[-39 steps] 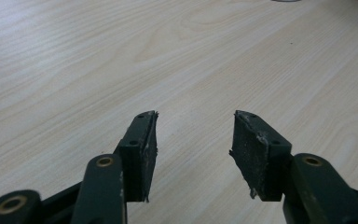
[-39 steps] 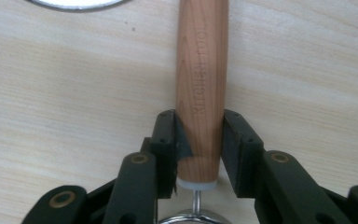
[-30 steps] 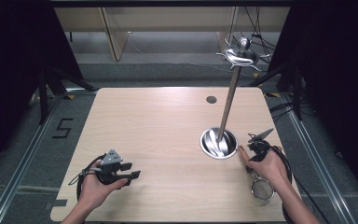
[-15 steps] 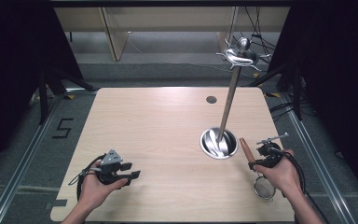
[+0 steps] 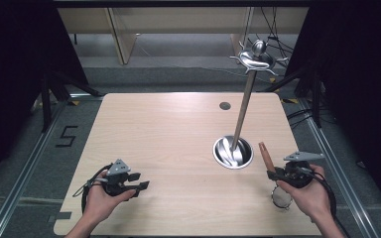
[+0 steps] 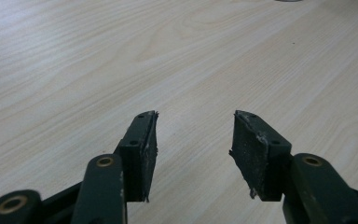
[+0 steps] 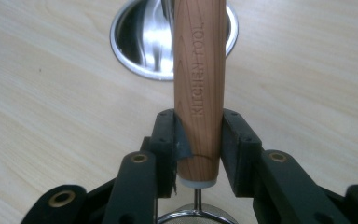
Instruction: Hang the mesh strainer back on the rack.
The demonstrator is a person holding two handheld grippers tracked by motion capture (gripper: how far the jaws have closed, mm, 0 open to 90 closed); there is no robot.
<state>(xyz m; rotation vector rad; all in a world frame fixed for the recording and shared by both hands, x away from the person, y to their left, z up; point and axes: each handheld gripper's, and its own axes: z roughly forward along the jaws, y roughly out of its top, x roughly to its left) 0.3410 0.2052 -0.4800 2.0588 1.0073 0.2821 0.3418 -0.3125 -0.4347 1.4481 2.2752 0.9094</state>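
A pale wooden desk [image 5: 178, 148] is set in a dark room. At its near left corner the left tongs [image 6: 193, 140] are held low over bare wood, jaws spread apart and empty. Right of centre a shiny steel bowl [image 5: 233, 152] is seen, with a tall metal pole [image 5: 243, 106] rising from it. At the near right the right tongs [image 7: 198, 140] are clenched on a strainer's wooden handle [image 7: 199, 70], stamped "KITCHEN TOOL", pointing toward the bowl; its mesh head [image 5: 281, 199] lies beneath the hand.

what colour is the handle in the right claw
Reddish-brown wood handle, stamped KITCHEN TOOL; clearest in the right gripper view.
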